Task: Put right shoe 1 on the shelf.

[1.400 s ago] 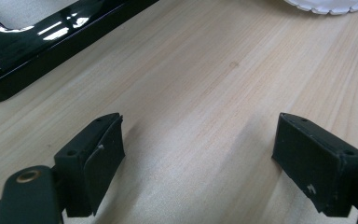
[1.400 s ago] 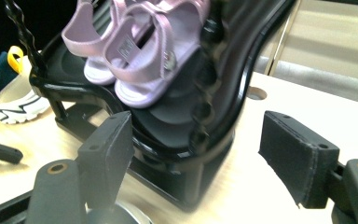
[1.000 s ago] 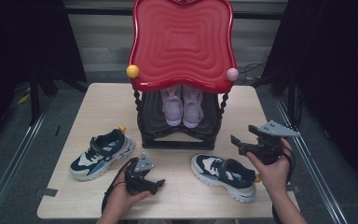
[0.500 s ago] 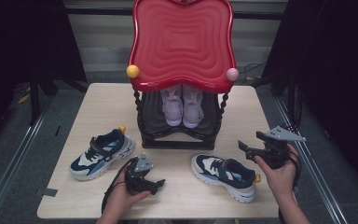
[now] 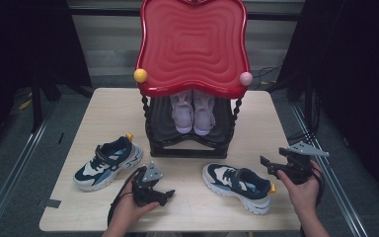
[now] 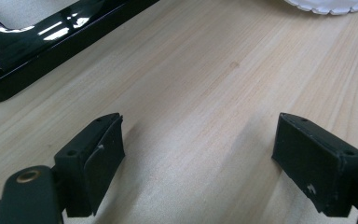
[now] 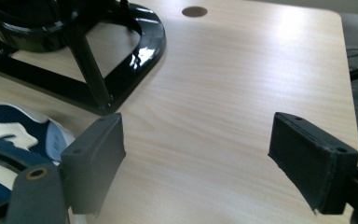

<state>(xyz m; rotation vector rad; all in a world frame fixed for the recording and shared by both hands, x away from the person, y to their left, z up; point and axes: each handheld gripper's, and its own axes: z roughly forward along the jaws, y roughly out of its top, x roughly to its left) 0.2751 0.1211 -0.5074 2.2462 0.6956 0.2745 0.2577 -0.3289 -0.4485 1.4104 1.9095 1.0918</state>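
Note:
Two navy-and-white sneakers lie on the wooden table (image 5: 103,118), one at the left (image 5: 107,167) and one at the right (image 5: 238,186). My left gripper (image 5: 167,193) rests low over the table between them, open and empty; in the left gripper view (image 6: 200,149) only bare wood lies between its jaws. My right gripper (image 5: 268,167) hovers just right of the right sneaker's heel, pointing left. Its jaws have just been opening and stand open with nothing between them (image 7: 200,154); that sneaker (image 7: 9,140) shows beside the left jaw.
A black shoe rack (image 5: 192,143) with a wavy red top (image 5: 192,44) stands mid-table and holds a pair of lilac shoes (image 5: 193,111). Its glossy base (image 7: 121,56) lies ahead of the right gripper. The table's right edge (image 5: 296,163) is close under the right hand.
The right hand has sunk and drifted toward the table's near right edge, beside the right sneaker's heel. The left hand and both sneakers have stayed put.

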